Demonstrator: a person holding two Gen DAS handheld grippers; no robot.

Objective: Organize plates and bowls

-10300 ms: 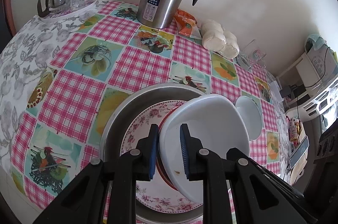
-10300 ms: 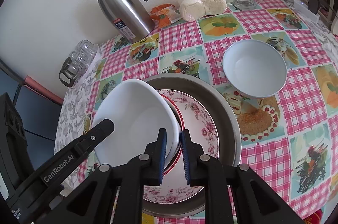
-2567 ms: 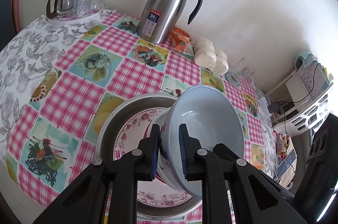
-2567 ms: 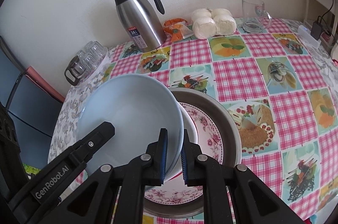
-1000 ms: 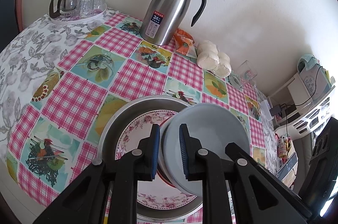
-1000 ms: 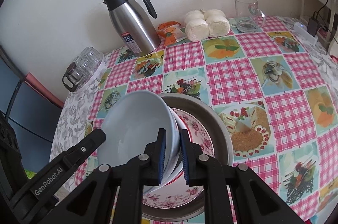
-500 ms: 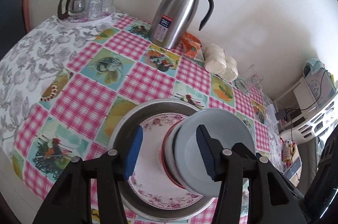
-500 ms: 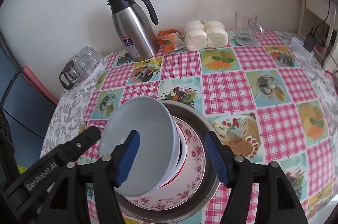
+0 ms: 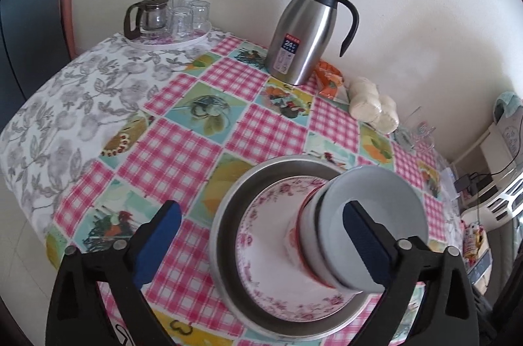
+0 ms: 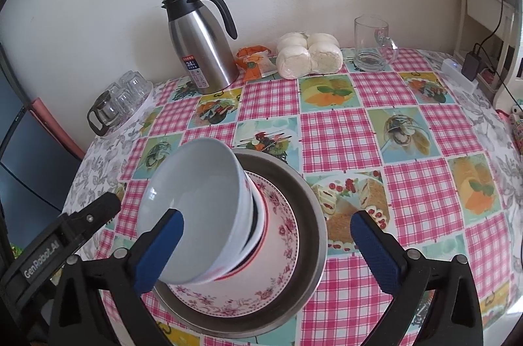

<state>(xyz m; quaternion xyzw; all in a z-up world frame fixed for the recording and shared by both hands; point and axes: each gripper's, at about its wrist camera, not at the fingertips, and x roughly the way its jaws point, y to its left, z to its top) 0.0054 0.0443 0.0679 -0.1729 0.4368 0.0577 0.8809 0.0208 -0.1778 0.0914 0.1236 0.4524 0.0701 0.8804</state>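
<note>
Stacked white bowls nested on floral plate inside round steel pan; left gripper and right gripper fingers spread wide, holding nothing.

table, checked cloth | on it: steel basin w/ dishes, thermos, buns, glass mug, glass tray

The steel thermos jug is wearing a label reading "24"; its smaller print is staying too fine to read. "GenRobot.AI" is showing in white on the left gripper, seen from the right wrist.
</note>
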